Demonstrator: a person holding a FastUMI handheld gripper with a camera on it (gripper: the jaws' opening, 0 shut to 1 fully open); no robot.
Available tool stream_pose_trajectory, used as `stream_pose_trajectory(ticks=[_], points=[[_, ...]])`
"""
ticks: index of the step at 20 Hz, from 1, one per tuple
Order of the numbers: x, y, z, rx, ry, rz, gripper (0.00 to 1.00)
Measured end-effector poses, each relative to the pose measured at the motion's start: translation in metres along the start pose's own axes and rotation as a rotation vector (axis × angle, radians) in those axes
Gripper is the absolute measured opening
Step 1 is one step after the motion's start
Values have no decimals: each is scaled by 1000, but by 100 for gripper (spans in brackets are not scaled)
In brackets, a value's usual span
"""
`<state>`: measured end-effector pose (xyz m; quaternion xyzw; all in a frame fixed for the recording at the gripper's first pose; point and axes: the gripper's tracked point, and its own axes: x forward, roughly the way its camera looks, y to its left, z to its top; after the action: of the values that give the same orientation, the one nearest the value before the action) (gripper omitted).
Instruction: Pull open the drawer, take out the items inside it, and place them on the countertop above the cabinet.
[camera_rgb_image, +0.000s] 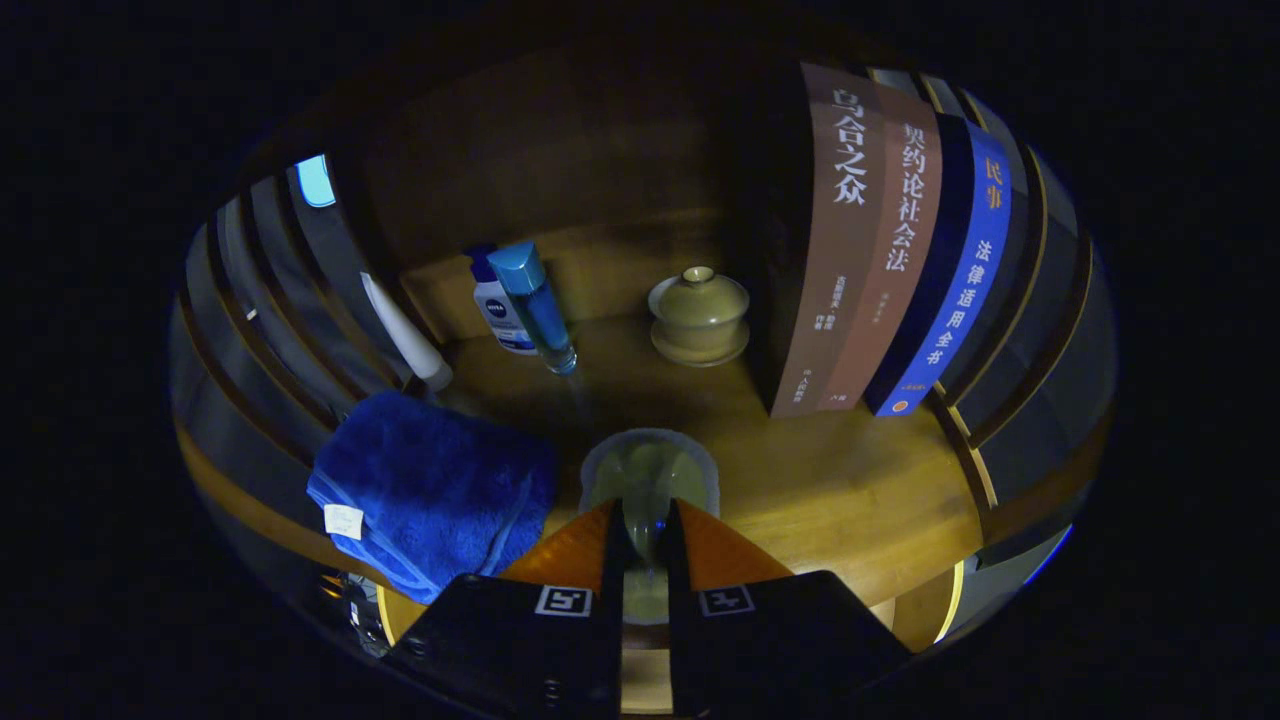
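Countertop inventory, wooden cabinet top (850, 490), listed left to right.

1. Folded blue terry towel (435, 490) with a small white tag, lying at the near left edge of the wooden top, just left of the fingers.
2. Slim white tube (405, 335), leaning against the dark slatted wall behind the towel.
3. White bottle with a dark blue cap (497, 305), upright at the back, touching or just behind item 4.
4. Clear blue bottle with a blue cap (540, 305), tilted, just beside item 3.
5. Pale translucent glass cup (650, 478), the item in hand. The gripper (646, 535) is closed on its near rim, one finger on each side of the wall. The cup sits over the counter just ahead of the fingers; whether its base touches the wood cannot be told.
6. Pale green lidded ceramic tea bowl on a saucer (699, 317), beyond the cup, well apart from it.
7. Row of upright books (880, 240), brown and blue spines, standing at the right.

Progress, as judged: the cup appears to be at the placing stage, with release outstanding. Items 1 to 4 look like things already set out, though their origin is unconfirmed. The contents left in the drawer cannot be judged.
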<state>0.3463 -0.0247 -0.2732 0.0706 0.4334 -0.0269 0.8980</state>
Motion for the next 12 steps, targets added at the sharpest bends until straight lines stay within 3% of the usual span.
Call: stream_pose_trajectory(ticks=[5,12], points=[[-1,4,3,14,-14,8,100],[-41,10,-11,18,-106,28,100]])
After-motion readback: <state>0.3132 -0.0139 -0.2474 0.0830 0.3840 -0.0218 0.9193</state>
